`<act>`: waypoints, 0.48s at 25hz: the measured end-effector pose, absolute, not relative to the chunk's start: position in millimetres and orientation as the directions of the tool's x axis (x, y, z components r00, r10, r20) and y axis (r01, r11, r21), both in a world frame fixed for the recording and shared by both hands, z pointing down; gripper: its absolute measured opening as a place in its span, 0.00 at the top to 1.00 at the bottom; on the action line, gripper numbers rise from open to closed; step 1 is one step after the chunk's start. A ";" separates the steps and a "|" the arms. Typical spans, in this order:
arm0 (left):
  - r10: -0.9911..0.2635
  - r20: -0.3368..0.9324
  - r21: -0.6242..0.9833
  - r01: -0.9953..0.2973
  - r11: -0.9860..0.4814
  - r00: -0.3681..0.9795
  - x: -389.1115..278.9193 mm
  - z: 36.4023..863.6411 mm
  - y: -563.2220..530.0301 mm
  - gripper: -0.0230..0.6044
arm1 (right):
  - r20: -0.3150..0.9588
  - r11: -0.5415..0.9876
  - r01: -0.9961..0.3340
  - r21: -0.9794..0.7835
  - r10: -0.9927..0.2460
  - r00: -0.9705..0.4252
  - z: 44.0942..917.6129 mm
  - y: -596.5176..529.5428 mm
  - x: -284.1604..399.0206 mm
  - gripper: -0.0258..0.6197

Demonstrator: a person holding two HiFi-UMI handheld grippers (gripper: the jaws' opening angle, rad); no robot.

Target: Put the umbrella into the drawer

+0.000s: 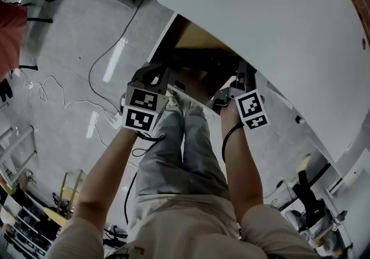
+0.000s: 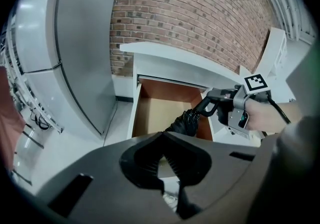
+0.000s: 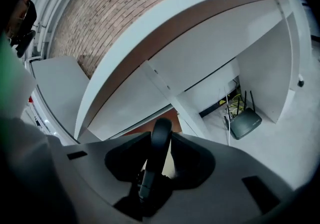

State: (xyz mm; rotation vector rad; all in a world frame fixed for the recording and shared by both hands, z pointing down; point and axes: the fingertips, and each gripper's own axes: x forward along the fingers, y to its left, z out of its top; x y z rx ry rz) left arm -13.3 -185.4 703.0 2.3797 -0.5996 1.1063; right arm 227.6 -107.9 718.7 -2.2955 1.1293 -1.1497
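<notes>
The black folded umbrella (image 2: 189, 122) hangs slanted over the open wooden drawer (image 2: 160, 110) under the white desk (image 1: 277, 32). My right gripper (image 2: 216, 104) is shut on its curved handle (image 3: 156, 160), which stands up between the pads in the right gripper view. The umbrella's lower end runs down to the tips of my left gripper (image 2: 162, 140). Those jaws stand almost together, closed on that thin end, and the gripper's body hides the contact itself. In the head view both grippers, left (image 1: 153, 74) and right (image 1: 243, 74), are at the drawer (image 1: 196, 38) mouth.
A grey cabinet (image 2: 75, 58) stands left of the drawer, with a brick wall (image 2: 200, 18) behind. Cables (image 1: 104, 61) trail over the floor at the left. A black router (image 3: 245, 120) lies under the desk at the right. The person's legs (image 1: 185, 148) are just below the drawer front.
</notes>
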 end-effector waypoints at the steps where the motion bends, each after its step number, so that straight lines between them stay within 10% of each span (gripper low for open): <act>1: -0.192 0.790 0.211 -0.552 -0.806 0.583 -12.1 706.0 -185.1 0.95 | 0.527 -0.633 -0.510 -0.582 -0.772 0.356 723.0 -107.1 230.2 0.76; 12: -0.174 0.808 0.219 -0.561 -0.798 0.563 -2.6 730.6 -183.9 0.95 | 0.595 -0.651 -0.570 -0.501 -0.738 0.319 755.9 -100.0 244.3 0.72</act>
